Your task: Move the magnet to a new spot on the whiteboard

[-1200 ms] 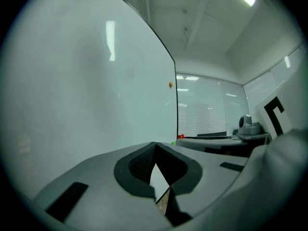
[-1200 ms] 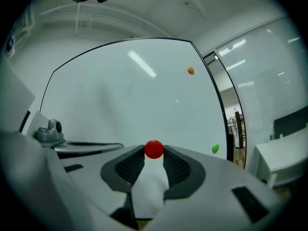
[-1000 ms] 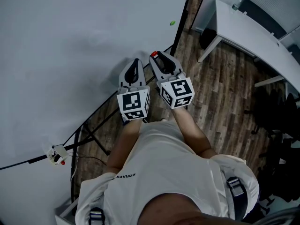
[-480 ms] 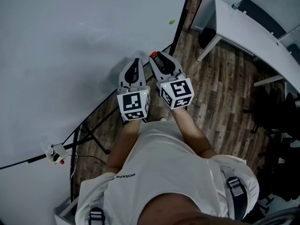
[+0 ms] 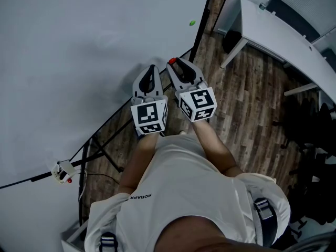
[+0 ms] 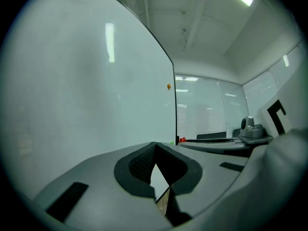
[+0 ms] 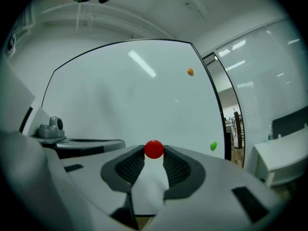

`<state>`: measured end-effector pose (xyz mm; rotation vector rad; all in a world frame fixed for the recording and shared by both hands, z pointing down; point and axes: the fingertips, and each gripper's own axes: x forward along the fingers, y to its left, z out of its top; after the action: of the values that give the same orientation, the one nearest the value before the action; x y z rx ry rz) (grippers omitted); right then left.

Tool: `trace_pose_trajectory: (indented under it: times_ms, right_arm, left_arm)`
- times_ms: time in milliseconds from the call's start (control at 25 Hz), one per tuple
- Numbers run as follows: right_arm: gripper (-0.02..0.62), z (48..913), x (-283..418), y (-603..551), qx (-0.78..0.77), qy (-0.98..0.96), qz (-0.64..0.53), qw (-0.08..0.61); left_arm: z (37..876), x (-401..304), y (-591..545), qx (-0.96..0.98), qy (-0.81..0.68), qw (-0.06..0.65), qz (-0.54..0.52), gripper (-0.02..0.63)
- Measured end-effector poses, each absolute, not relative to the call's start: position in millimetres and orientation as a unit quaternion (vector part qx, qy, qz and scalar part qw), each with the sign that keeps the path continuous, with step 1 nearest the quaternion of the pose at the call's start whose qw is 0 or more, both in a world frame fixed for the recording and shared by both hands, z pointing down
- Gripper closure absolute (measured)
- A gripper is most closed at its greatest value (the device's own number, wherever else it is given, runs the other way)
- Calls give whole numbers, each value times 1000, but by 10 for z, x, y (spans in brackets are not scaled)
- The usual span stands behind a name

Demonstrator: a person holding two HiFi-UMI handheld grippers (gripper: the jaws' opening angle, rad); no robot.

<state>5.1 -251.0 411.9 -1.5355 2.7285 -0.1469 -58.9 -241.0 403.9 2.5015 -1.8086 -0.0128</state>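
Right hand-held gripper (image 5: 175, 65) is pinching the small red magnet (image 7: 154, 149) at the very tips of its 2 jaws, which are standing narrow around the ball. It is pointing level, and the magnet appears to be hanging in the air near the right edge of the whiteboard (image 7: 120, 95), not yet on its surface. Left hand-held gripper (image 6: 155, 147) is sitting just beside it, jaws together and empty.

The grip is looking shallow for a round thing. Any squeeze or knock could be sending the magnet out of the tips and down onto the wooden floor (image 5: 247, 104), where it would likely be rolling away. Nearing the board, its pull may be snatching the ball early, or dragging it toward the green magnet (image 7: 213, 146) to the right.
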Motion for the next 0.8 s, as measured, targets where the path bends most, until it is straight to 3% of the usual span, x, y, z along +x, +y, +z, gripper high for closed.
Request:
trace_pose_trajectory:
  times_ms: [800]
  right_arm:
    - [468,4093,44,-2398,-489,871,-47,5]
  left_arm:
    - [4060,-591,-2287,811,-585,30,-7,603]
